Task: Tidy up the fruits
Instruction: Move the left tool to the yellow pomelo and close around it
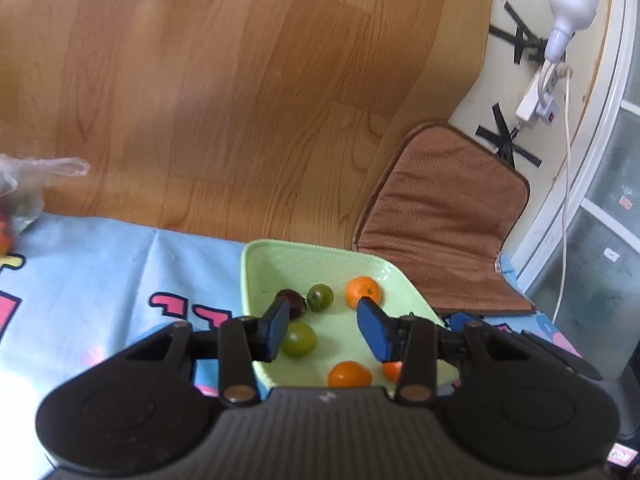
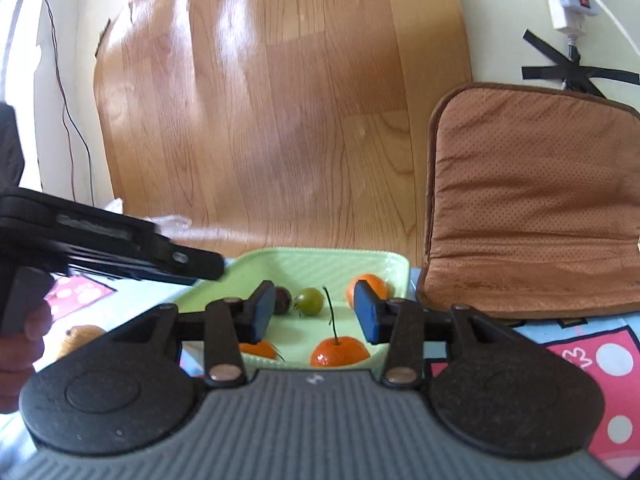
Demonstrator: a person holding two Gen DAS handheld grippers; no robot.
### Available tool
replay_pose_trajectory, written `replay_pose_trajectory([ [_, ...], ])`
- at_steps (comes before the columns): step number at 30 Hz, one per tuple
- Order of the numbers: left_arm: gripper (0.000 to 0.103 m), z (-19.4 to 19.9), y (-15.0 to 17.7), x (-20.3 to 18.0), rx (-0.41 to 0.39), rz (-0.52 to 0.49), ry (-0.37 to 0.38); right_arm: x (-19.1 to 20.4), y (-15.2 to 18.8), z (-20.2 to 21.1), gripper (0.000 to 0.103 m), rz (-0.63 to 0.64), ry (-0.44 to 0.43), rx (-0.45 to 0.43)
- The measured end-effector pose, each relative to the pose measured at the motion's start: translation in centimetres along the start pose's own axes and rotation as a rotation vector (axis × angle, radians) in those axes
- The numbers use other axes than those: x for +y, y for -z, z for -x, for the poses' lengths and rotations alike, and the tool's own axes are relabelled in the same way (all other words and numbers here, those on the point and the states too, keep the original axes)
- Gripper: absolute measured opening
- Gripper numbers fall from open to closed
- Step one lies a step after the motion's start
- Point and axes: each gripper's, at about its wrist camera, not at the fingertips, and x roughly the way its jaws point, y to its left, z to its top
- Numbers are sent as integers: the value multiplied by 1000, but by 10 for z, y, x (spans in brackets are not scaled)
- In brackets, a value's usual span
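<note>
A light green tray [image 1: 280,258] [image 2: 384,266] sits on the blue patterned cloth. It holds oranges [image 1: 363,291] [image 1: 349,374] [image 2: 339,352], green fruits [image 1: 320,297] [image 1: 299,339] [image 2: 310,301] and a dark plum [image 1: 294,302] [image 2: 282,300]. My left gripper [image 1: 324,330] is open and empty, just above the tray. My right gripper [image 2: 314,314] is open and empty over the tray's near side. The left gripper's body [image 2: 112,244] shows at the left of the right wrist view. A clear bag with fruit [image 1: 16,196] lies at the far left.
A brown seat cushion [image 1: 448,216] [image 2: 532,200] lies right of the tray. The wooden floor [image 1: 224,92] lies beyond the table. A power strip with a bulb [image 1: 560,40] is taped down at the far right. An orange [image 2: 78,338] lies on the cloth left of the tray.
</note>
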Motion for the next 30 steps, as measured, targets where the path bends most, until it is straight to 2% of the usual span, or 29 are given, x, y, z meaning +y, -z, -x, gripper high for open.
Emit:
replay_pose_trajectory([
  [3,40,40,7,17,-52,31,-26,5,-6,14,46,-14,-44,-34],
  [6,47,69,23,35,-48,59,-44,18,-5,27,46,-25,-125,-25],
  [11,50,83,53,49,-13,83,-80,55,15,46,46,46,-206,48],
  [13,56,81,60,51,-6,103,-76,67,23,50,46,59,-226,80],
  [16,57,77,61,46,-6,88,-83,80,31,51,46,98,-210,106],
  [22,59,90,65,39,-55,19,-86,93,34,46,46,108,-201,148],
  [30,62,95,65,71,-46,130,-21,127,31,22,47,214,-248,177],
])
